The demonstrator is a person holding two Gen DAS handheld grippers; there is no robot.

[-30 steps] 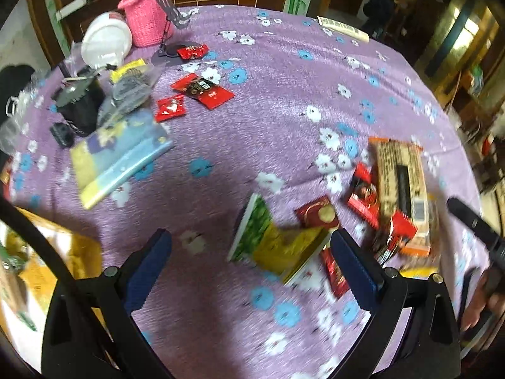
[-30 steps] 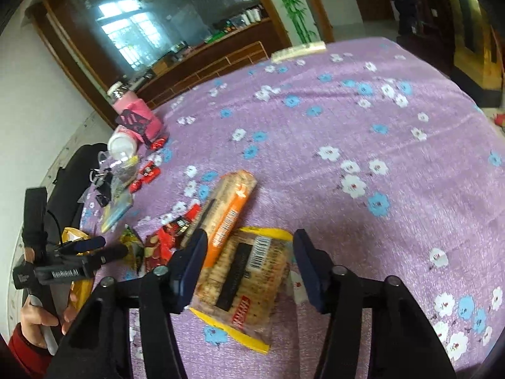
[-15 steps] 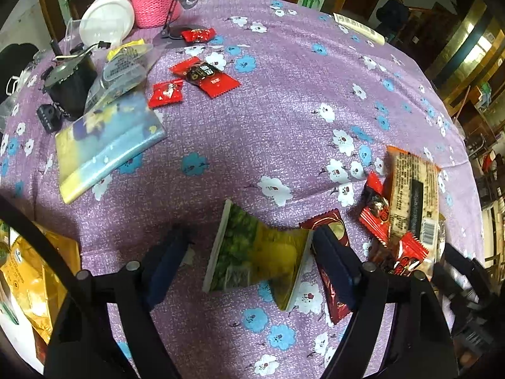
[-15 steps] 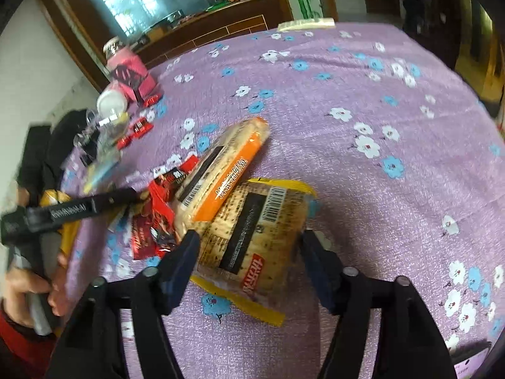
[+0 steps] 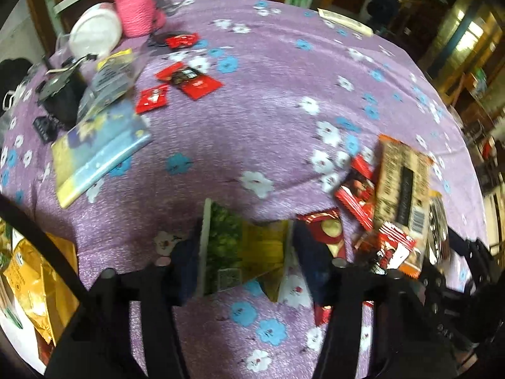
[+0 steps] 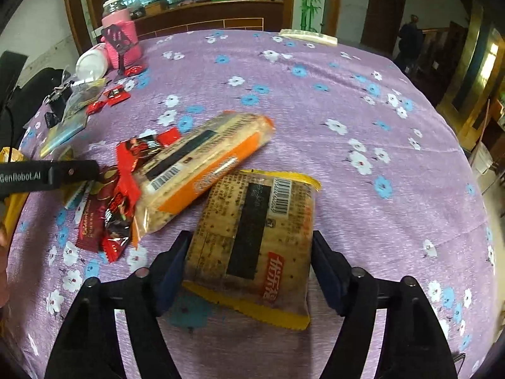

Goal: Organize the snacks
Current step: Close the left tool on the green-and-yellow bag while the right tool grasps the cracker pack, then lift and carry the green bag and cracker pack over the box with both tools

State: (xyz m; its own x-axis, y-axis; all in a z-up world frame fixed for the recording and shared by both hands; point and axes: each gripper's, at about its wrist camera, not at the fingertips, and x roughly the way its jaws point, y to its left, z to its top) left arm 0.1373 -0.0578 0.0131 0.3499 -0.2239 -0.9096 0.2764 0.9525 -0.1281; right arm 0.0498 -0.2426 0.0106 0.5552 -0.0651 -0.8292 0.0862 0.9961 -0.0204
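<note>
My left gripper (image 5: 246, 262) is shut on a green-and-yellow snack packet (image 5: 243, 252), its pads pressing both sides. My right gripper (image 6: 249, 262) has its jaws against both sides of a yellow-edged cracker pack (image 6: 255, 240) lying on the purple cloth. An orange-edged cracker pack (image 6: 202, 170) (image 5: 401, 183) lies beside it, its end resting on the yellow pack. Several red snack packets (image 6: 116, 202) (image 5: 356, 189) lie in a heap next to the orange pack. The left gripper also shows in the right wrist view (image 6: 47, 175).
Far left of the table: a pink knitted jar cover (image 5: 135, 12), a white lid (image 5: 94, 33), a blue-yellow packet (image 5: 98, 145), red sachets (image 5: 186, 79) and black items (image 5: 60, 94). A gold bag (image 5: 34, 274) lies at the near left edge.
My left gripper moved forward and closed on the green-and-yellow packet. My right gripper moved forward around the yellow-edged cracker pack and narrowed onto its sides.
</note>
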